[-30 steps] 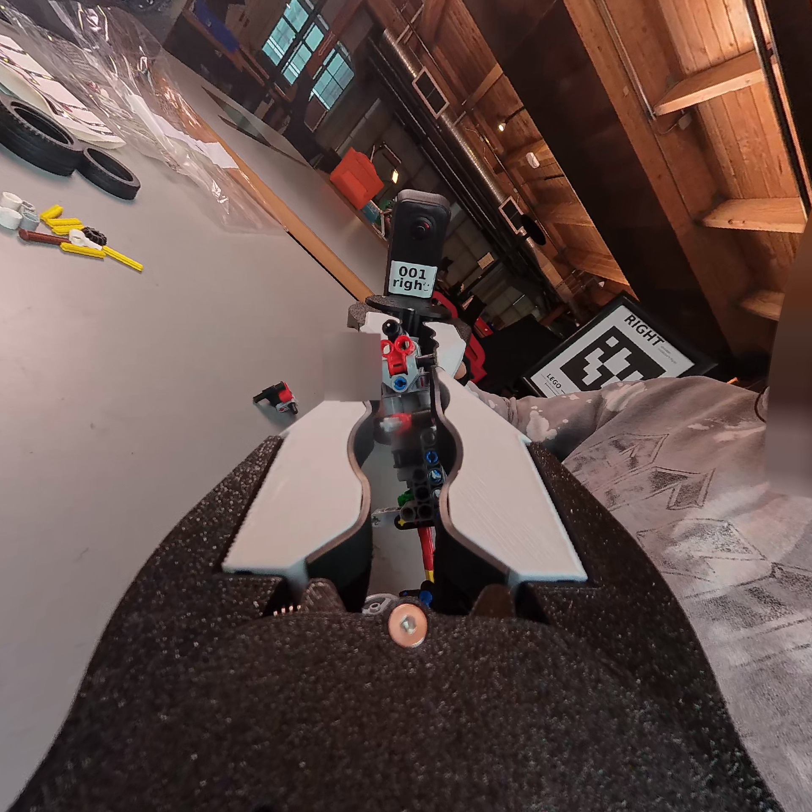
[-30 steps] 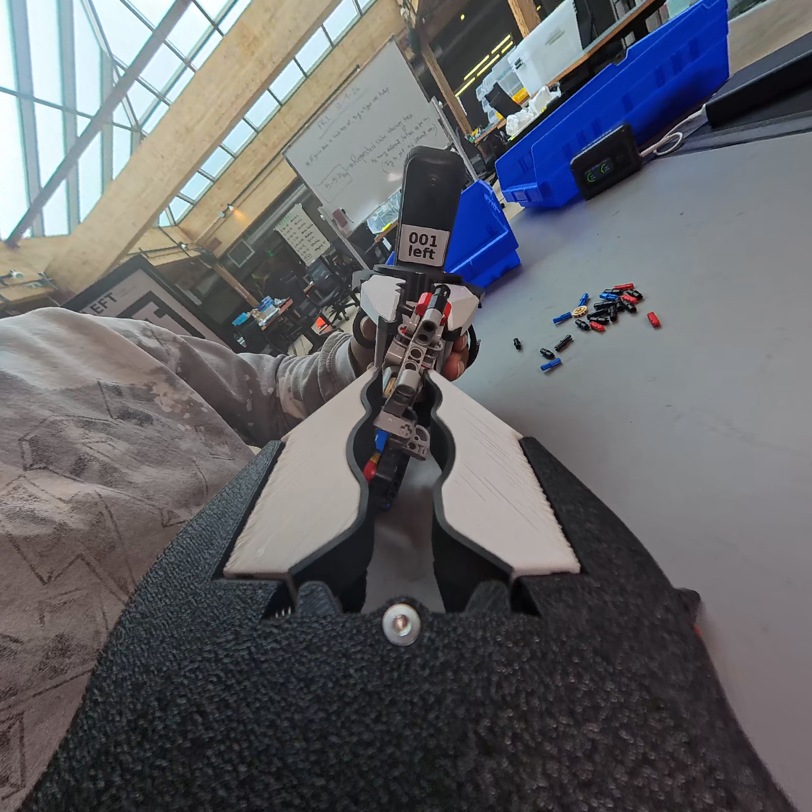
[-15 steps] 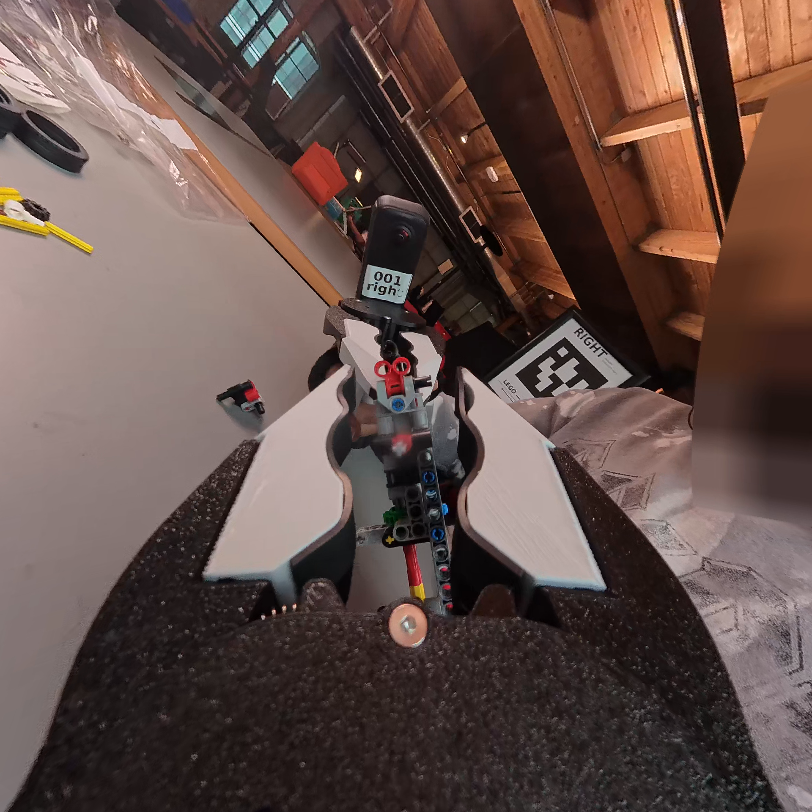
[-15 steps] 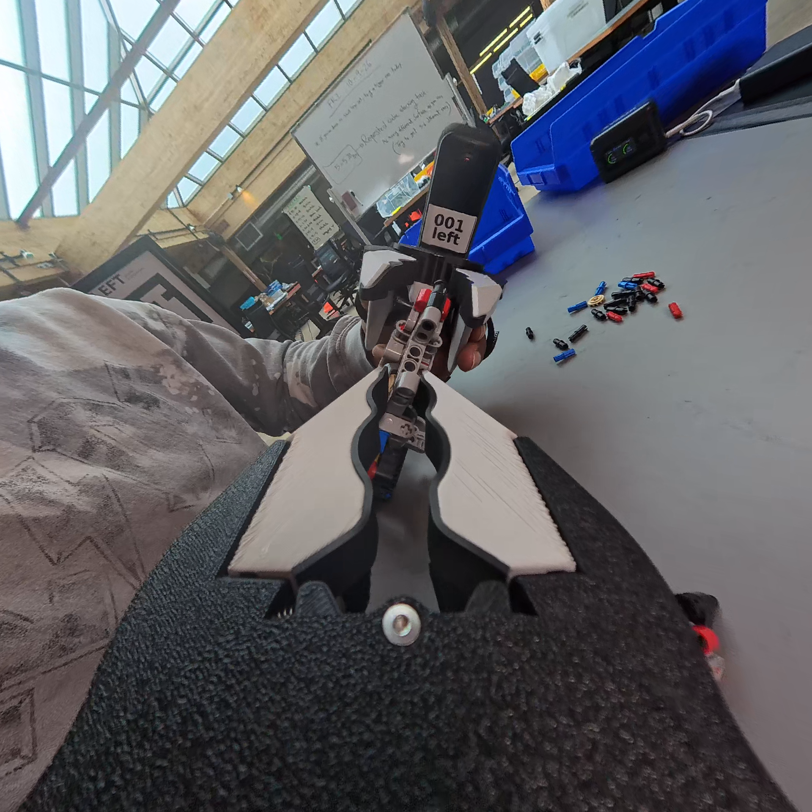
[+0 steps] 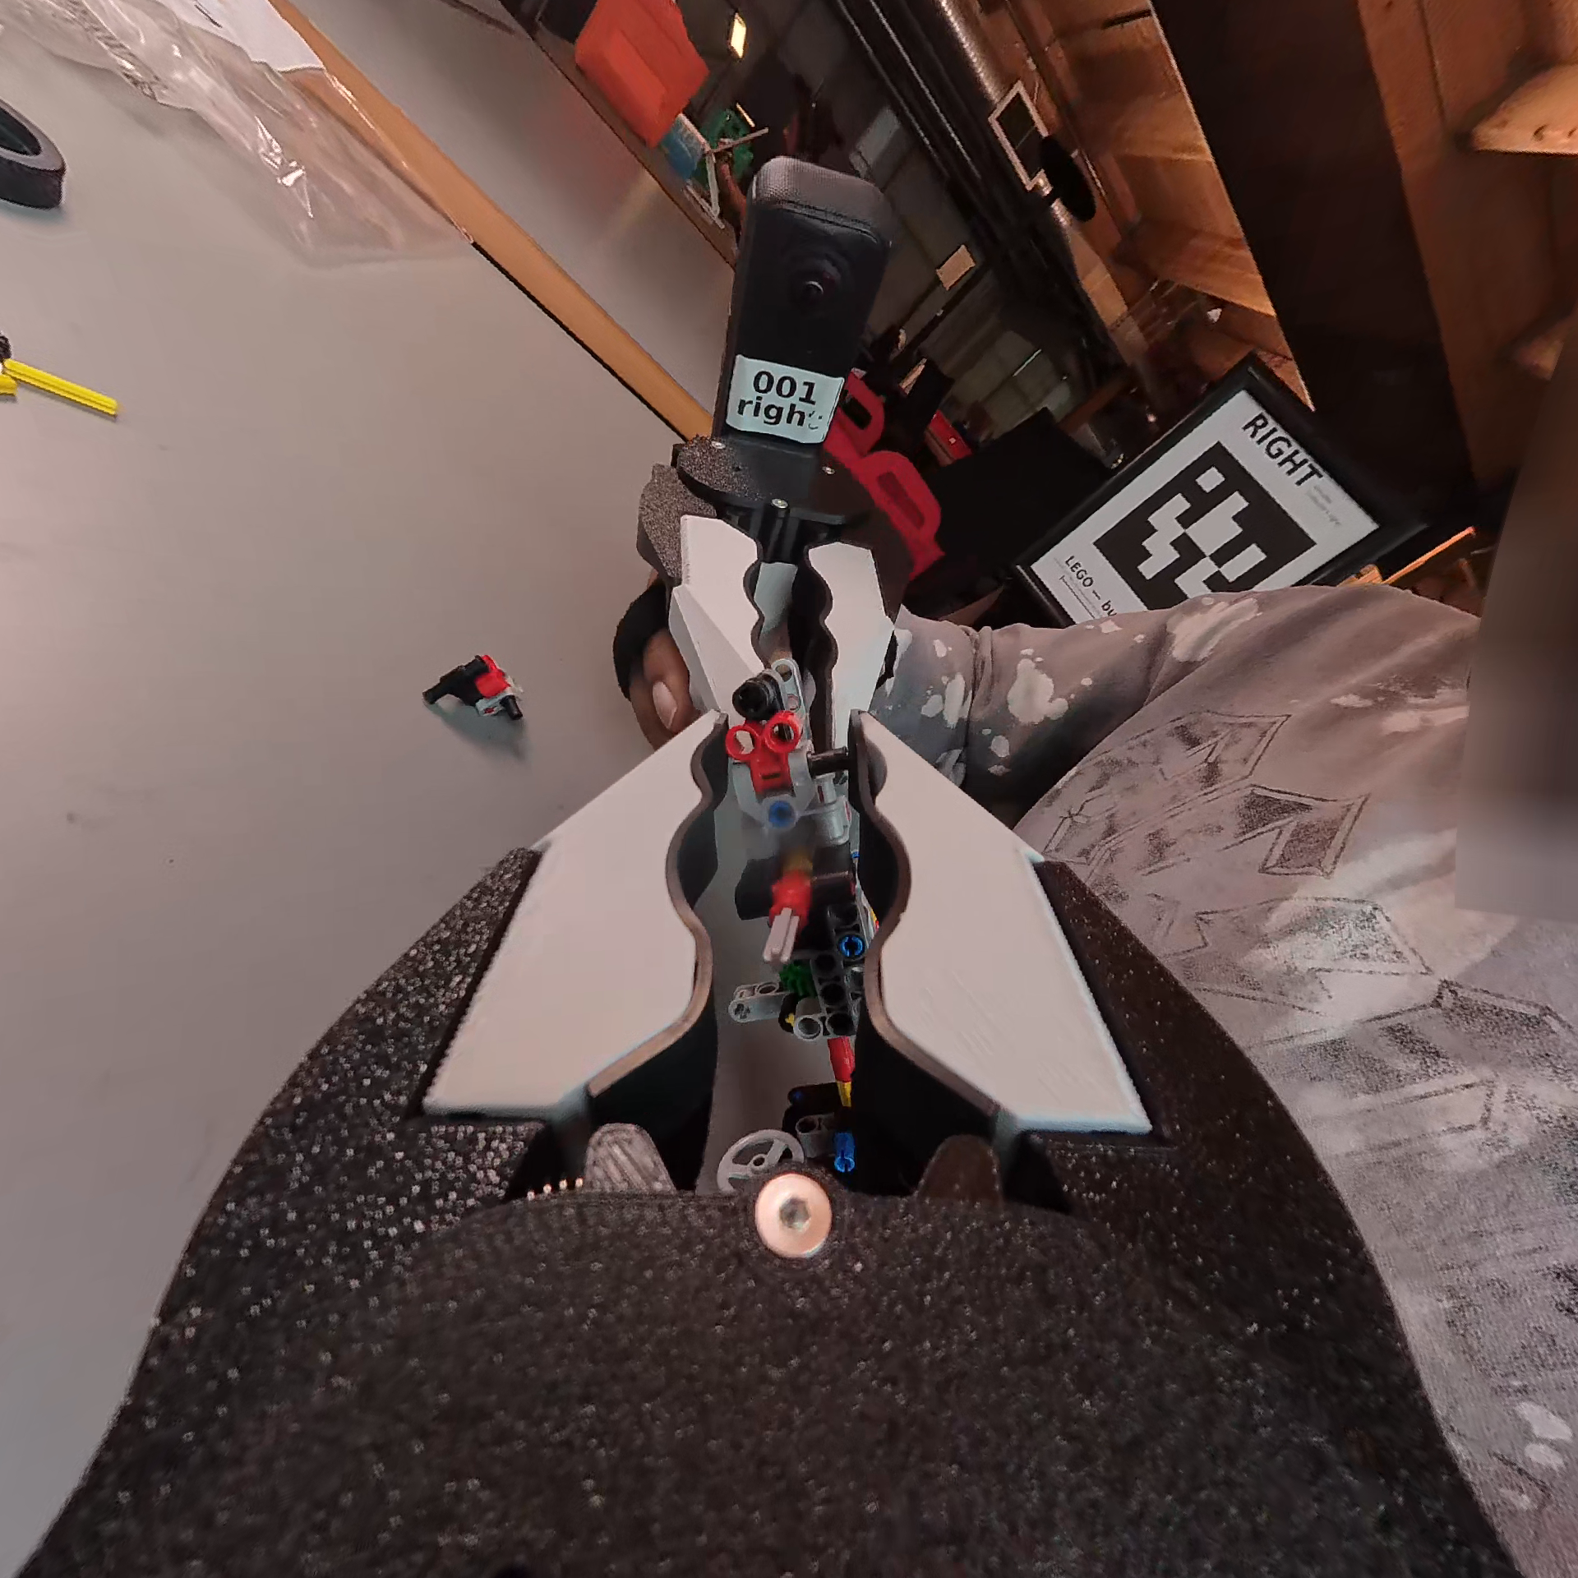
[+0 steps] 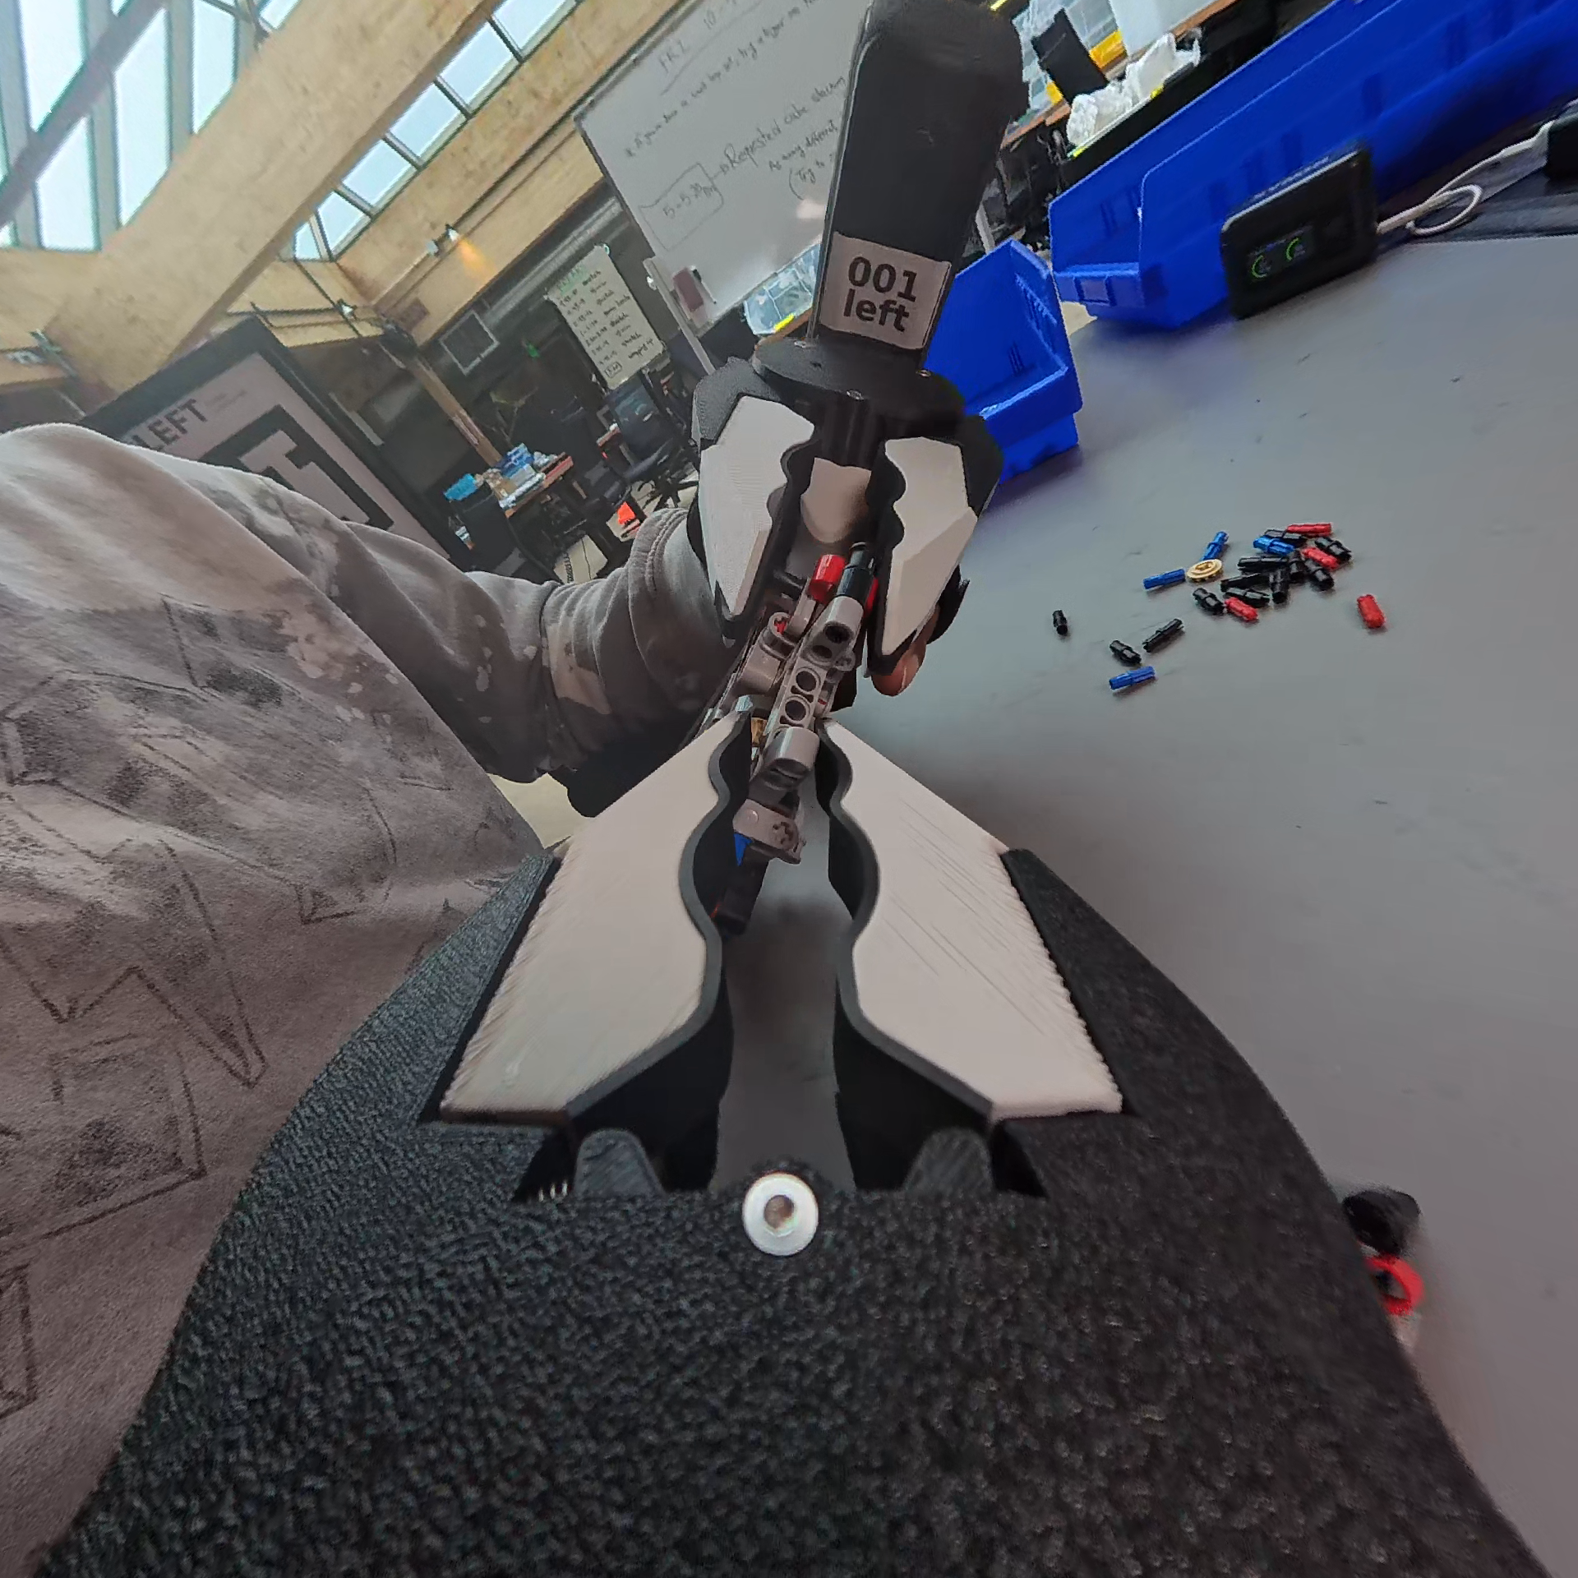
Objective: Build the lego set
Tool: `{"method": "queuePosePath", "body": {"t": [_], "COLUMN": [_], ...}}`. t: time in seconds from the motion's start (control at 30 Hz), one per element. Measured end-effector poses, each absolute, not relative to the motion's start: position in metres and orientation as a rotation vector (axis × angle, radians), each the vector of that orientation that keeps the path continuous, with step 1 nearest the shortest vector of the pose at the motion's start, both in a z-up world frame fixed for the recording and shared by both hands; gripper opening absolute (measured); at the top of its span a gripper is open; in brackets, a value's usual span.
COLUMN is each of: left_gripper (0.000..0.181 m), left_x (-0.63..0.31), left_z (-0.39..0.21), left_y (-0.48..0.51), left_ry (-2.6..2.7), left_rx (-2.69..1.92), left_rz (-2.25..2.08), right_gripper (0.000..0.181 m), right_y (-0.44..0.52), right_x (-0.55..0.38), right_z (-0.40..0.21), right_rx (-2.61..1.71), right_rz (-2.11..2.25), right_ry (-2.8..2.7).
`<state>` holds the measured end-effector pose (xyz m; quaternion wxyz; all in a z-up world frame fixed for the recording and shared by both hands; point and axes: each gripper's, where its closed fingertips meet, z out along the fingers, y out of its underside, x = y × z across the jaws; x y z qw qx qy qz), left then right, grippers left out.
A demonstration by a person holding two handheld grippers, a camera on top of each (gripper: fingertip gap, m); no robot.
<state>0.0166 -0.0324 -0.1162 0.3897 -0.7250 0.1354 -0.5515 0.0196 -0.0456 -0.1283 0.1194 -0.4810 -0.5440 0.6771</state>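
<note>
Above a grey workshop table (image 6: pixel 1281 854), you hold the lego assembly (image 5: pixel 798 897) in the air between two facing grippers, one at each end. Your left gripper (image 5: pixel 781 743) has its fingers drawn in narrow around the near end of the build, where black beams, a red axle and a small grey wheel sit deep in the gap; the build presses against the right-hand finger, and whether the left-hand finger touches it cannot be told. Your right gripper (image 6: pixel 781 743) is closed on the far end, its fingertips pinching a light-grey holed beam (the same build seen from the other side), which runs up and away toward the opposite gripper. Seen from the left wrist, the right gripper (image 5: pixel 781 649) comes in from the far side, its tips meeting the grey and red top of the build.

A scatter of small black, blue and red pins (image 6: pixel 1264 581) lies on the table, well apart from the held build, with blue bins (image 6: pixel 1281 171) farther back. On the other side, a small black-and-red sub-assembly (image 5: pixel 476 686) rests alone on the table, and a yellow axle (image 5: pixel 60 394) and a black tyre (image 5: pixel 30 175) lie near the picture's edge. A grey patterned sleeve (image 6: pixel 256 683) fills the space beside both grippers.
</note>
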Motion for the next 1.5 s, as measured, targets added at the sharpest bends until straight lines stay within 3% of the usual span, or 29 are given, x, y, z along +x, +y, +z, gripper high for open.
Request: {"method": "queuePosePath", "body": {"t": [1.2,1.33,1.5], "left_gripper": [0.023,0.02,0.024], "left_x": [0.009,-0.067,-0.05], "left_z": [-0.118,-0.098,-0.092], "left_y": [-0.017,-0.008,-0.018], "left_ry": [0.261,0.064,0.179], "left_rx": [-1.83,-1.723,-1.744], "left_rz": [-1.374,-1.238,-1.189], "right_gripper": [0.01,0.008,0.009], "right_y": [-0.033,-0.012,-0.024], "right_x": [0.009,0.024,0.02], "right_z": [-0.13,-0.133,-0.134], "right_rx": [-1.53,-1.562,-1.538], "right_rz": [1.864,1.855,1.867], "right_ry": [-1.495,-1.439,-1.481]}}
